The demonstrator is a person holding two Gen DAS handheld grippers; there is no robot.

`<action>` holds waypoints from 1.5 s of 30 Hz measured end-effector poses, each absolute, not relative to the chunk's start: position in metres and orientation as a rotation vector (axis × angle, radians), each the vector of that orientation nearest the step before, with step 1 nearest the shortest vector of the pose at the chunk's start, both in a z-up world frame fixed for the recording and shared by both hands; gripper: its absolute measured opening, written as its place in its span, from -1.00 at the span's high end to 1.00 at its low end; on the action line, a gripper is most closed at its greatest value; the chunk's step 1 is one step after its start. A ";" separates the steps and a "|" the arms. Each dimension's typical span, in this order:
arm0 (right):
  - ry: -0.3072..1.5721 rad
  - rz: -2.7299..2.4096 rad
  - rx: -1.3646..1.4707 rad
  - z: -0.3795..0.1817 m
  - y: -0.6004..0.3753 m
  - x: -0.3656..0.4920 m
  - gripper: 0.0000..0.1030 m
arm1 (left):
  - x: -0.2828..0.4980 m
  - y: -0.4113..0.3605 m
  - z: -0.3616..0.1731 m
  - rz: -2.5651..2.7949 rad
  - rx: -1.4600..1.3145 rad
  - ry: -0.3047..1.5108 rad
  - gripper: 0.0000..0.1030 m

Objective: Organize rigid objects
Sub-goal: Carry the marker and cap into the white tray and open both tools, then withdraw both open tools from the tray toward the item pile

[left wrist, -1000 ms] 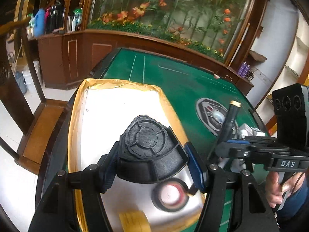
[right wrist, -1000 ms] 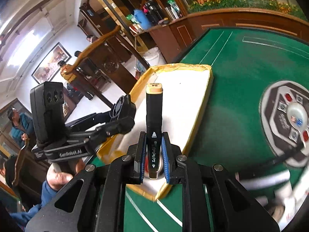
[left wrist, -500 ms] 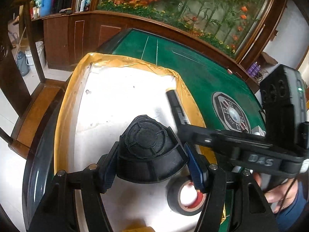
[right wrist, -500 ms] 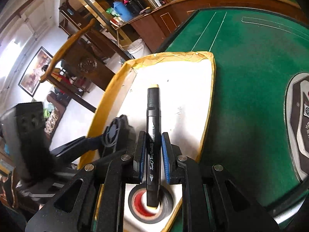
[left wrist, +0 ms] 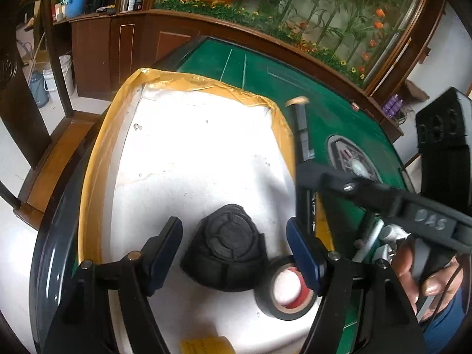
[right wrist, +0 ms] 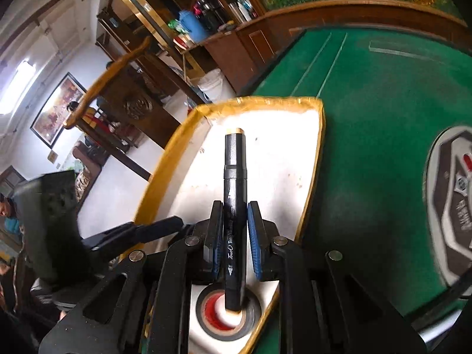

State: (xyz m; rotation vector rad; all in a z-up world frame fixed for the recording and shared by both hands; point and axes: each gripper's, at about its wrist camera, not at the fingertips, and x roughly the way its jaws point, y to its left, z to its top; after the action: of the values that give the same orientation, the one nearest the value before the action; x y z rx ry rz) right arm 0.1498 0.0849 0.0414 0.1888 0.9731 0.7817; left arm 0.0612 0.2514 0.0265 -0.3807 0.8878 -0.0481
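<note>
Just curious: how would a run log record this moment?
left gripper: just opened, cap released in tray | right gripper: holds marker above tape

**Green felt, gold-edged white tray, black objects**

The felt-covered surface is deep green with thin white lines. The shallow rectangular tray is white inside, with glossy yellow-gold tape along its rim. The ribbed plastic wedge-shaped piece is matt black. The roll of electrical tape is black outside, with a red and white core. The long marker pen is black with white lettering and a tan end cap. Both grippers' pads are blue on black frames.
</note>
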 end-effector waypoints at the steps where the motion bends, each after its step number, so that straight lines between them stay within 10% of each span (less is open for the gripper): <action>1: 0.958 0.790 0.185 0.045 0.082 0.147 0.65 | 0.059 0.250 0.028 -0.049 -0.382 0.882 -0.48; 6: 0.899 0.778 0.155 0.059 0.081 0.140 -0.27 | 0.053 0.244 0.033 -0.036 -0.385 0.849 -0.51; 20: 0.431 0.654 -0.107 0.135 -0.006 0.028 -0.27 | 0.001 0.155 0.076 -0.181 -0.137 0.629 -0.51; 45: 0.806 0.583 0.206 0.064 -0.171 0.045 -0.26 | 0.058 0.056 0.016 -0.242 0.116 0.930 -0.40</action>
State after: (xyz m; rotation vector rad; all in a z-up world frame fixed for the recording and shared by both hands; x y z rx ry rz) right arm 0.0446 -0.1706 0.0639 0.2062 0.8062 0.5835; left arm 0.0576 0.0557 0.0157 0.1163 0.9299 -0.2416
